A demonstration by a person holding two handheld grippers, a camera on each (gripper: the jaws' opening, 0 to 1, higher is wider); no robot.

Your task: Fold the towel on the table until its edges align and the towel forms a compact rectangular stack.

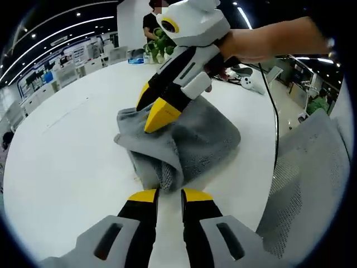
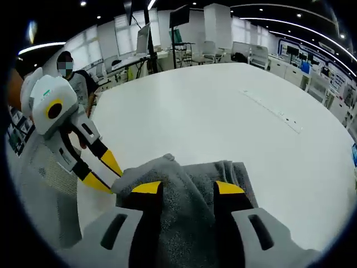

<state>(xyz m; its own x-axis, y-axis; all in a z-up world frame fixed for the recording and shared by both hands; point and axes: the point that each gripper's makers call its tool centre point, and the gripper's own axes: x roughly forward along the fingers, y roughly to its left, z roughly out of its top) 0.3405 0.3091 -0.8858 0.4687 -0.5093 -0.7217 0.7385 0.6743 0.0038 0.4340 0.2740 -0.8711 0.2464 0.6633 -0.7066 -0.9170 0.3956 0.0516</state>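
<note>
A large open office with ceiling strip lights and rows of desks lies behind a broad white round-edged surface.

In the right gripper view, the right gripper has its yellow-tipped black jaws standing either side of a raised fold of the grey terry-cloth towel, with cloth filling the gap between them; they look clenched on that fold. The same gripper appears in the left gripper view, held by a person's hand, its tips pressed into the top of the towel. In that view the left gripper sits with its jaws close together at the towel's near end, the cloth just at the tips; I cannot tell whether they grip it or merely touch it. From the right gripper view the left gripper meets the towel's side edge.

The towel lies bunched in a loose, rumpled heap out on the surface, toward the edge nearest a grey mesh chair back, not yet a flat rectangle.

The cloth seems soft, light and limp, so it will likely sag and crease wherever unsupported. Taking it by two corners along one edge would probably spread it best. A green potted plant stands at the surface's far edge, beside a person.
</note>
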